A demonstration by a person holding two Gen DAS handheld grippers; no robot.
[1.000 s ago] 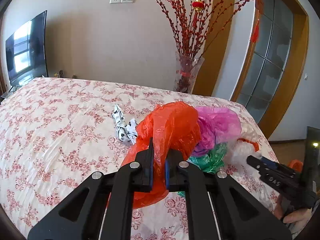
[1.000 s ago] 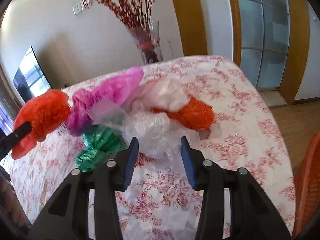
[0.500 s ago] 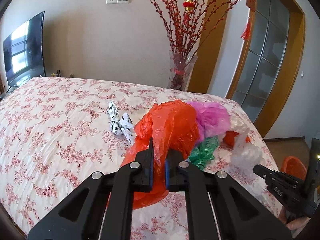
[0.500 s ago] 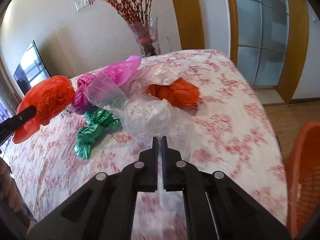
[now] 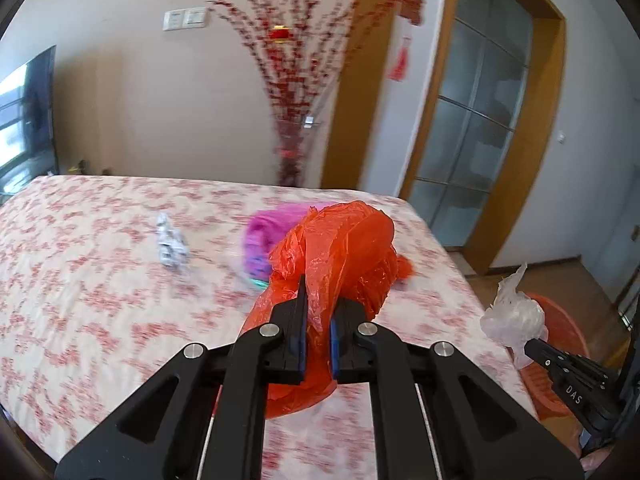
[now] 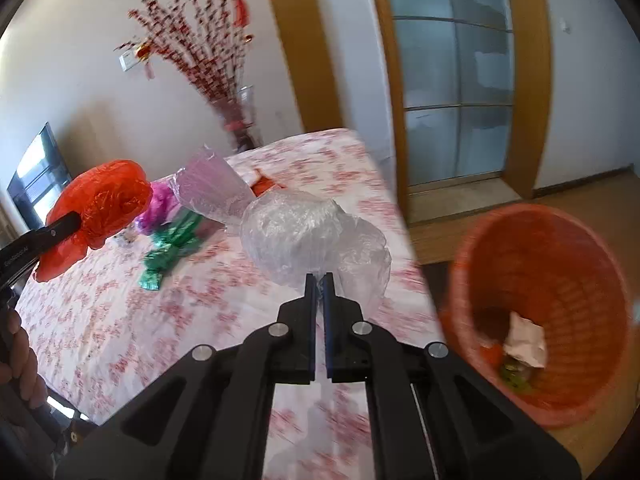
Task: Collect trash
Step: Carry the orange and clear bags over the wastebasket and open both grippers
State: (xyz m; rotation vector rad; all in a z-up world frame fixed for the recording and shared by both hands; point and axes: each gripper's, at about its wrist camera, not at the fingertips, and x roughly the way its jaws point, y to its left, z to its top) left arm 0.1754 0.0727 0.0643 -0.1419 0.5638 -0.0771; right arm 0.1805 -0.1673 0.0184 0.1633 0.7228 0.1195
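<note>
My left gripper [image 5: 317, 296] is shut on a crumpled orange plastic bag [image 5: 344, 252], lifted above the floral bed [image 5: 100, 300]; the same orange bag [image 6: 104, 200] shows at the left of the right wrist view. My right gripper [image 6: 319, 280] is shut on a clear plastic bag [image 6: 312, 236], held off the bed's right edge; that clear bag [image 5: 514, 316] hangs over the orange waste basket [image 5: 560, 328]. The basket [image 6: 536, 280] stands on the floor at the right, with scraps inside. A pink bag [image 5: 262, 236], a green wrapper [image 6: 168, 256] and another clear bag [image 6: 212, 192] lie on the bed.
A crumpled black-and-white paper [image 5: 170, 240] lies further left on the bed. A glass vase of red branches [image 5: 294, 152] stands behind the bed, beside a wood-framed glass door [image 5: 472, 136]. A television [image 5: 24, 120] hangs at the left. A hand [image 6: 16, 364] shows at the left edge.
The right gripper closed on the clear bag, lifted it and carried it right, off the bed towards the basket. The left gripper carried the orange bag rightwards and upwards as well.
</note>
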